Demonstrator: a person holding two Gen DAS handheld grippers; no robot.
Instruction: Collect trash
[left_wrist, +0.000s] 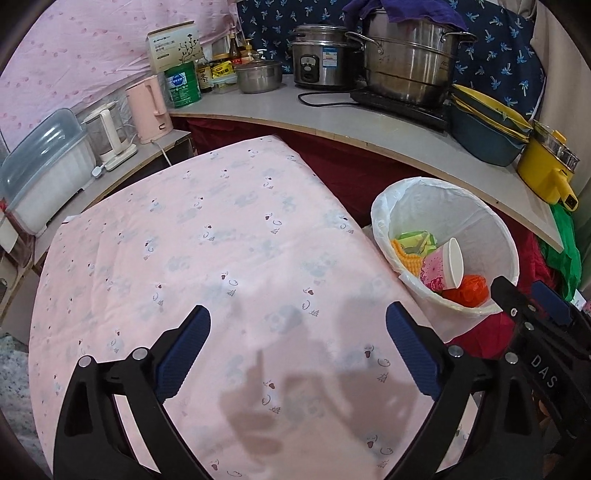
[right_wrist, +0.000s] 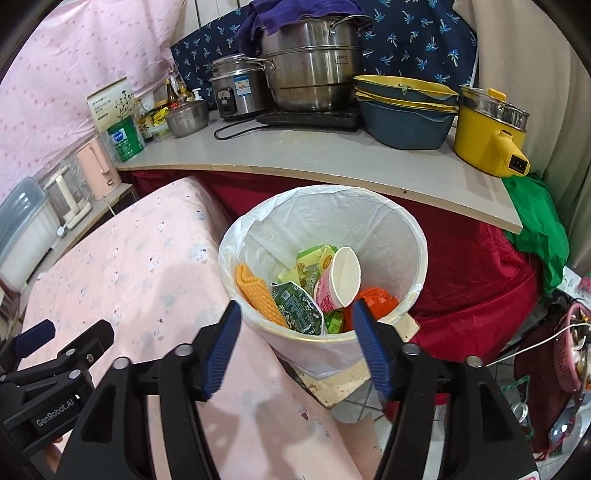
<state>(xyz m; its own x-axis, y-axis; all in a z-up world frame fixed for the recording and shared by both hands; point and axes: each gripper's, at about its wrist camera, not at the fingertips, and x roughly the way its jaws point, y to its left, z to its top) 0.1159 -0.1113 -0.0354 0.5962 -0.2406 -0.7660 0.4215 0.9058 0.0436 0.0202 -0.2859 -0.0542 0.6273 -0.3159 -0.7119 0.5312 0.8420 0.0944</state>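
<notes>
A white-lined trash bin (right_wrist: 391, 225) (left_wrist: 491, 236) stands beside the pink-clothed table (left_wrist: 207, 236) (right_wrist: 147, 273). Inside lie a pink paper cup (right_wrist: 341, 277) (left_wrist: 445, 266), green wrappers (right_wrist: 297, 306) (left_wrist: 415, 240), a yellow ridged piece (right_wrist: 255, 291) (left_wrist: 404, 256) and an orange bag (right_wrist: 376, 297) (left_wrist: 467, 290). My right gripper (right_wrist: 295, 350) hovers open just in front of the bin's near rim, nothing between its blue pads. Over the bare tablecloth my left gripper (left_wrist: 297, 354) stands wide open and empty. The right gripper's tips (left_wrist: 524, 299) show at the left wrist view's right edge.
A curved grey counter (right_wrist: 332, 155) behind the bin carries steel pots (right_wrist: 314, 66), a rice cooker (right_wrist: 236, 90), stacked basins (right_wrist: 402, 110) and a yellow pot (right_wrist: 487, 129). Kettles (left_wrist: 149, 107) and a plastic box (left_wrist: 44, 173) sit left of the table. Red cloth (right_wrist: 472, 280) drapes below the counter.
</notes>
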